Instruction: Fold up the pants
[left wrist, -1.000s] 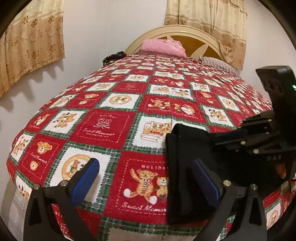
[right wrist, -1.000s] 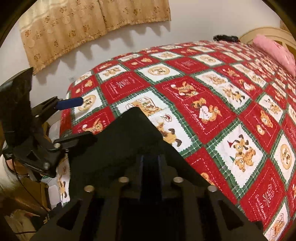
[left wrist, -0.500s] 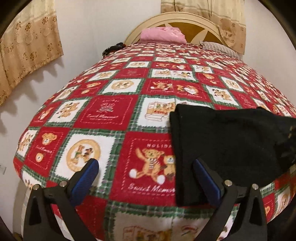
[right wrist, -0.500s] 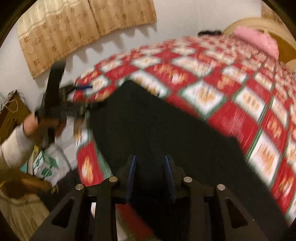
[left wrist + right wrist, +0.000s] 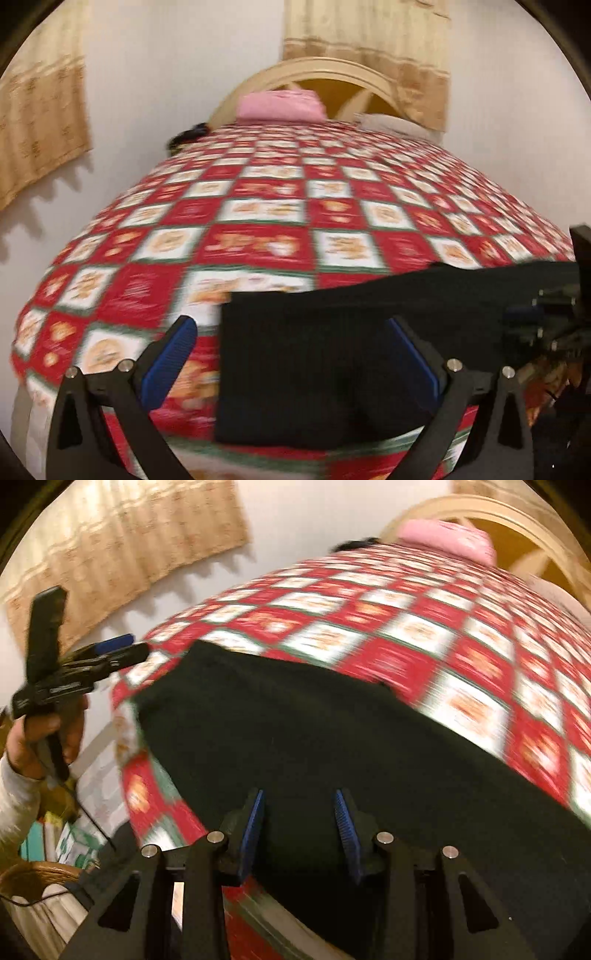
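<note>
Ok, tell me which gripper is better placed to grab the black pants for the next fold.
Right, probably. The right gripper hangs directly over the black pants, jaws opening with nothing between them. The left gripper, wide open, straddles their end edge, half over the red checked bedspread.

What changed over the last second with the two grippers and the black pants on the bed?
The right gripper, shut on the black pants a second ago, has let go; its jaws are opening above the cloth with nothing pinched. It drew back toward the bed's foot, and the pants now lie spread flat in a long band. The left gripper backed away slightly. Its jaws stayed wide open and empty; the quilt and pink pillow are unchanged.
</note>
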Tool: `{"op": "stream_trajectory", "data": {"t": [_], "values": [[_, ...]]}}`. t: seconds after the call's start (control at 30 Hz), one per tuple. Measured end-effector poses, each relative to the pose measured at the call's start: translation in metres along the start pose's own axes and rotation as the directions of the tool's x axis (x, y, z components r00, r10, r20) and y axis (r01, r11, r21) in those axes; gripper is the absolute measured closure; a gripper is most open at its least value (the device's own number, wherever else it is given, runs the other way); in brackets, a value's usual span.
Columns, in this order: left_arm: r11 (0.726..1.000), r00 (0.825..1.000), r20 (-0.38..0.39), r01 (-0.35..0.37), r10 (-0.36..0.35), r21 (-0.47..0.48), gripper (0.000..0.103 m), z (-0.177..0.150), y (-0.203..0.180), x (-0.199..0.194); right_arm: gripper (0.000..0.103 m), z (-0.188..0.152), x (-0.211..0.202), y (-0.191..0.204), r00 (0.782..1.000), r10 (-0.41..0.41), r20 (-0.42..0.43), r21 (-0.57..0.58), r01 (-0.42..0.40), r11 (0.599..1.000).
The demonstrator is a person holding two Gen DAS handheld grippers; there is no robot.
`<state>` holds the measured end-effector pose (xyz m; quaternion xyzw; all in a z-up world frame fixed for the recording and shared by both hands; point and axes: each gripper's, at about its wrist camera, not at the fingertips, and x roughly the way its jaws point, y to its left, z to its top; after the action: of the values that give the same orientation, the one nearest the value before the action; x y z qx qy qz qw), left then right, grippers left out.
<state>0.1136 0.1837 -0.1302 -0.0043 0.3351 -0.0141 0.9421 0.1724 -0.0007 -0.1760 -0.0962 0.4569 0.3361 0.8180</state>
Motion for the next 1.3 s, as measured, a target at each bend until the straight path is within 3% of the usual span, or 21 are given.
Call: {"op": "stream_trajectory", "data": {"t": [0.13,0.2,0.33,0.47,0.53,0.6,0.67,0.73,0.8,0.83,0.93,1.03,1.13,1.27,1.3], "values": [[0.995,0.999,-0.046,-0.004,0.009,0.102,0.0,-0.008,-0.035,0.04,0.057,-0.026,-0.017,-0.057,0.997,-0.075,-0.012,0.15,0.076,0.986],[0.99,0.991,-0.113,-0.05,0.065,0.13,0.0,-0.016,-0.04,0.064,0.057,-0.034,-0.018,-0.071,1.0,-0.024,-0.006,0.181,0.024,0.983],[0.997,0.992,-0.122,-0.033,0.042,0.077,0.0,-0.012,-0.03,0.059,0.057,-0.039,-0.036,-0.082,0.999,0.008,0.053,0.2,-0.018,0.98],[0.995,0.992,-0.122,-0.031,0.043,0.099,0.0,-0.012,-0.038,0.049,0.057,-0.061,-0.091,-0.11,0.982,-0.133,0.135,0.246,0.097,0.964],[0.992,0.993,-0.111,-0.02,0.034,0.122,0.0,-0.011,-0.049,0.047,0.057,-0.082,-0.136,-0.14,0.952,-0.246,0.183,0.332,0.176,0.927],[0.985,0.994,-0.088,-0.056,0.071,0.163,0.0,-0.01,-0.054,0.05,0.057,-0.102,-0.173,-0.169,0.912,-0.358,0.198,0.428,0.248,0.869],[0.976,0.987,-0.077,-0.125,0.141,0.18,0.0,-0.007,-0.046,0.059,0.057,-0.134,-0.219,-0.199,0.856,-0.478,0.2,0.547,0.307,0.779],[0.982,0.986,-0.086,-0.128,0.141,0.141,0.0,-0.002,-0.031,0.06,0.057,-0.164,-0.252,-0.219,0.79,-0.587,0.176,0.643,0.359,0.677],[0.988,0.985,-0.093,-0.14,0.146,0.07,0.0,0.003,-0.01,0.054,0.057,-0.186,-0.271,-0.23,0.751,-0.641,0.159,0.702,0.37,0.608],[0.989,0.984,-0.096,-0.146,0.149,0.036,0.0,0.005,0.001,0.049,0.057,-0.192,-0.274,-0.231,0.743,-0.649,0.161,0.711,0.368,0.598],[0.985,0.98,-0.103,-0.174,0.17,-0.022,0.0,0.002,0.029,0.028,0.056,-0.204,-0.269,-0.225,0.729,-0.661,0.177,0.708,0.372,0.6],[0.979,0.973,-0.118,-0.202,0.2,-0.005,0.0,-0.011,0.038,0.017,0.056,-0.19,-0.244,-0.21,0.755,-0.616,0.225,0.66,0.347,0.666],[0.983,0.969,-0.165,-0.186,0.185,0.011,0.002,-0.024,0.038,0.023,0.056,-0.175,-0.228,-0.196,0.773,-0.578,0.261,0.598,0.341,0.726],[0.986,0.973,-0.164,-0.164,0.161,-0.006,0.011,-0.024,0.04,0.036,0.056,-0.16,-0.205,-0.182,0.8,-0.54,0.264,0.541,0.34,0.769],[0.99,0.976,-0.171,-0.141,0.135,-0.027,0.017,-0.023,0.041,0.042,0.056,-0.158,-0.202,-0.179,0.802,-0.538,0.261,0.533,0.345,0.772]]}}
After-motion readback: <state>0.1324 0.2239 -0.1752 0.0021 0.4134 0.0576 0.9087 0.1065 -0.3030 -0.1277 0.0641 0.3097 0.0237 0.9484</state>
